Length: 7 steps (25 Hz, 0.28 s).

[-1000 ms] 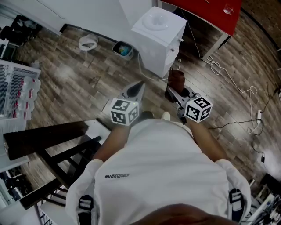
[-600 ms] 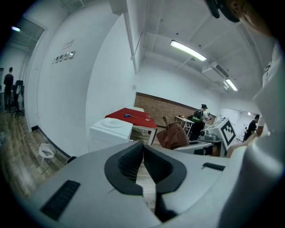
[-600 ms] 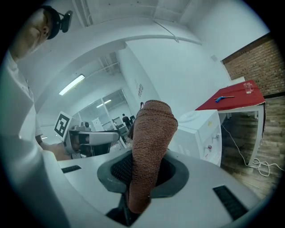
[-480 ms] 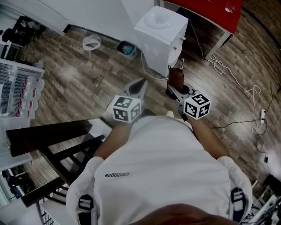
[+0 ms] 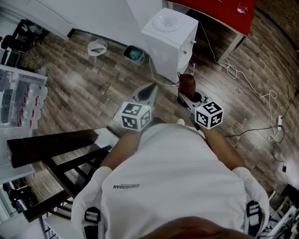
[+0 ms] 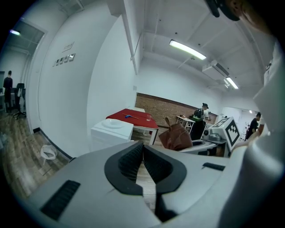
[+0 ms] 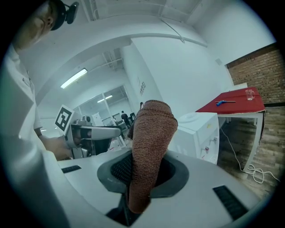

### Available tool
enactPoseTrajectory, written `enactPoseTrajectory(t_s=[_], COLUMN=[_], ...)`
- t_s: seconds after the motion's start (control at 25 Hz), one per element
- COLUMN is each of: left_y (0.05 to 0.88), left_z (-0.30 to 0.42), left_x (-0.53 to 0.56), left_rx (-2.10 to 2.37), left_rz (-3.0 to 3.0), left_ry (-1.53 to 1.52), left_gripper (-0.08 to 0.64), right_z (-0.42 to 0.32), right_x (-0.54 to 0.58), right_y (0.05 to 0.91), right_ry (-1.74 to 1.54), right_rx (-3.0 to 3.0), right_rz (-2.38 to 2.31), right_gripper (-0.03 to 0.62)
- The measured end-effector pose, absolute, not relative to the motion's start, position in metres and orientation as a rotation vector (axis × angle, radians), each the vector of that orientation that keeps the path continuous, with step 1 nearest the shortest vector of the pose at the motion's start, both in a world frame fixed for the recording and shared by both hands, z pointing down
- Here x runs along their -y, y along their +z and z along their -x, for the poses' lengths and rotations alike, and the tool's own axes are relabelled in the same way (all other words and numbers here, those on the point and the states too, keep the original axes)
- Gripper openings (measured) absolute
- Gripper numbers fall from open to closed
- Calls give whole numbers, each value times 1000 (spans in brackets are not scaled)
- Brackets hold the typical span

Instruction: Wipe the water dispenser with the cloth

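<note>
A white water dispenser [image 5: 169, 41] stands on the wood floor by the wall, ahead of me; it also shows in the left gripper view [image 6: 111, 132] and the right gripper view [image 7: 200, 131]. My right gripper [image 5: 187, 95] is shut on a folded brown cloth [image 5: 187, 84], which sticks up between its jaws [image 7: 149, 151], a short way in front of the dispenser. My left gripper [image 5: 148, 93] is shut with nothing in it, its black pads [image 6: 131, 162] touching, to the left of the cloth.
A red table [image 5: 219, 11] stands behind the dispenser, with cables [image 5: 243, 79] trailing over the floor to the right. A white bin [image 5: 96, 46] and a small tub [image 5: 132, 53] sit left of the dispenser. A dark chair [image 5: 51, 154] is at my left.
Both grippers drifted slightly; the right one with the cloth has edged a little toward the dispenser. Nothing was taken or let go.
</note>
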<state>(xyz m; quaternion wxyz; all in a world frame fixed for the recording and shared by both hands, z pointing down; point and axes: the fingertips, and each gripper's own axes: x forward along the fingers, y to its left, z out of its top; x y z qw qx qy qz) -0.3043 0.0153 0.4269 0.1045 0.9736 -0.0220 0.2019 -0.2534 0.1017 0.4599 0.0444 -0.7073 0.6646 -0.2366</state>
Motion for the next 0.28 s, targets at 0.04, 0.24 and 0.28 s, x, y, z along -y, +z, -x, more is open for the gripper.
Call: enactPoseTrajectory(t_s=[0.04, 0.24, 0.28], left_y=[427, 427, 427], left_z=[303, 300, 299], left_x=[-16, -24, -26], left_rx=[63, 49, 47], left_rz=[-2872, -2876, -2877], left_ry=[594, 586, 586], left_gripper=[1, 0, 0], right_z=[254, 253, 253], right_x=[-102, -108, -109], right_y=[460, 463, 464], right_ry=[-722, -728, -729], right_rx=[-2034, -2028, -2026], right_rz=[2162, 2163, 2165], right_gripper=[74, 74, 74])
